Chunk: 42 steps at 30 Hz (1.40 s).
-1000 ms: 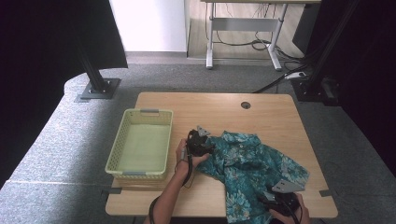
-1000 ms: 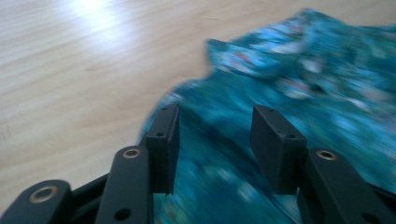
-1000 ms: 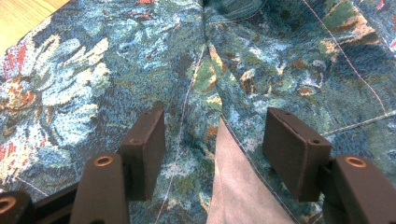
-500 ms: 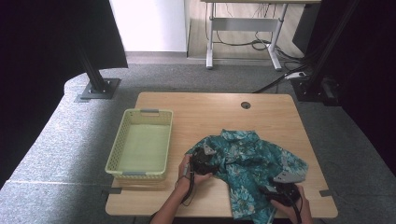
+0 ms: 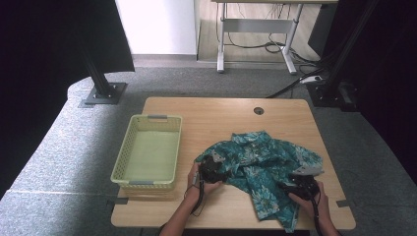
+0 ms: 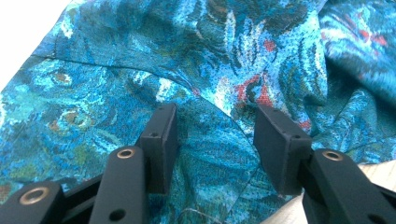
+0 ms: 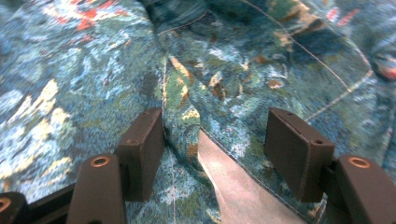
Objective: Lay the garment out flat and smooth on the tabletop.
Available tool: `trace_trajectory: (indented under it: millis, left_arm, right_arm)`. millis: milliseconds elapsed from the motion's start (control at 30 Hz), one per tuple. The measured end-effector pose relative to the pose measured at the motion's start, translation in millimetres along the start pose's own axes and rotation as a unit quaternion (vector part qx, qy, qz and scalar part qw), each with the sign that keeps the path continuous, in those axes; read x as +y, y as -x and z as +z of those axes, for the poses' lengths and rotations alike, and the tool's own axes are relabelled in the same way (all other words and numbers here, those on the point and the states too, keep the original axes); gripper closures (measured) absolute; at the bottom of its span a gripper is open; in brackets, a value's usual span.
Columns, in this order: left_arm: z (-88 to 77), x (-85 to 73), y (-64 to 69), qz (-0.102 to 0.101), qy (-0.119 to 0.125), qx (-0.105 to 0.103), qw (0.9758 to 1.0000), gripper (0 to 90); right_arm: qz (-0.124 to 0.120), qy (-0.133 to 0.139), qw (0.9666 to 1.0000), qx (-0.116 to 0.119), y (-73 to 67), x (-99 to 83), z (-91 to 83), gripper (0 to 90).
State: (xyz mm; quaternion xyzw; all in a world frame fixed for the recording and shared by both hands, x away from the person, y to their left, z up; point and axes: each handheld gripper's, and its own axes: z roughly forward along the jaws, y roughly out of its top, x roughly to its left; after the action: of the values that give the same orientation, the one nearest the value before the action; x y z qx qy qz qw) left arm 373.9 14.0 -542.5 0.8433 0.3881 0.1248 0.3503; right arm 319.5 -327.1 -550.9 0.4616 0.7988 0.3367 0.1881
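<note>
While spread on the table [image 5: 236, 115]: one shirt [image 5: 265, 160], one basket [image 5: 147, 152], two grippers, left gripper [image 5: 215, 168] and right gripper [image 5: 298, 181], both open-jawed.

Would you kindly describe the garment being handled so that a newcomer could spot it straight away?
Start at the wooden table and look to its near right part, beside the pale green basket. There lies a crumpled shirt, with one corner hanging over the near edge. It is the only cloth item, teal with a leafy print.
</note>
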Motion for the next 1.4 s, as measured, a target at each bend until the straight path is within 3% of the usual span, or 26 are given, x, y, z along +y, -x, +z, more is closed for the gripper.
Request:
trace_trajectory:
  millis: [133,233,367,533,667,767,800,900,967,1033,1133,1267,1400]
  left_arm:
    - [0.0,0.5,-3.9,-0.004,0.0,-0.003,1.0,50.3]
    - [0.2,-0.5,-2.5,0.001,0.003,0.001,1.0,50.0]
    - [0.2,-2.2,-2.0,0.003,0.009,0.003,0.9999,49.9]
    - [0.1,-2.8,-0.7,0.006,0.01,0.008,0.9999,49.9]
    - [0.2,-3.0,0.0,0.01,0.01,0.01,0.9999,49.9]
    - [0.1,-2.8,-0.8,0.009,0.009,0.007,0.9999,49.9]
    - [0.0,-2.9,-1.2,0.008,0.01,0.006,0.9999,50.0]
    - [-0.4,-3.4,-2.6,0.009,0.01,0.004,0.9999,50.1]
    - [-0.8,-3.7,-3.5,0.008,0.01,0.004,0.9999,50.2]
    - [-1.5,-3.9,-5.0,0.01,0.008,0.006,0.9999,50.2]
    - [-2.9,-4.6,-8.5,0.007,0.007,0.01,0.9999,50.2]
    - [-4.9,-5.6,-14.9,0.002,0.006,0.013,0.9999,50.3]
    - [-6.2,-5.8,-20.2,-0.003,0.005,0.014,0.9999,50.3]
  right_arm:
    - [0.018,-0.006,0.9998,-0.011,8.3,3.5,1.2,37.1]
    - [0.024,0.028,0.9993,0.002,0.6,4.4,-7.7,40.6]
    - [-0.015,0.043,0.9975,0.055,-34.5,5.0,-24.0,40.6]
    - [-0.07,0.022,0.9916,0.107,-82.7,-1.6,-33.1,37.1]
    - [-0.087,0.008,0.9898,0.113,-102.2,-5.8,-30.9,36.0]
    - [-0.097,-0.006,0.9911,0.092,-107.5,-6.8,-25.2,40.9]
    - [-0.102,-0.011,0.9913,0.082,-107.6,-7.0,-23.5,46.2]
    - [-0.11,-0.033,0.9915,0.061,-105.0,-7.4,-19.4,77.6]
    - [-0.114,-0.034,0.9912,0.058,-101.9,-7.0,-21.1,88.4]
    - [-0.111,-0.028,0.9921,0.051,-97.6,-6.1,-24.6,89.2]
    - [-0.086,-0.007,0.9948,0.054,-85.1,-2.9,-32.6,89.2]
    - [-0.04,0.018,0.9976,0.054,-55.8,2.8,-39.6,89.2]
    - [-0.013,0.013,0.999,0.041,-25.9,6.3,-36.2,89.2]
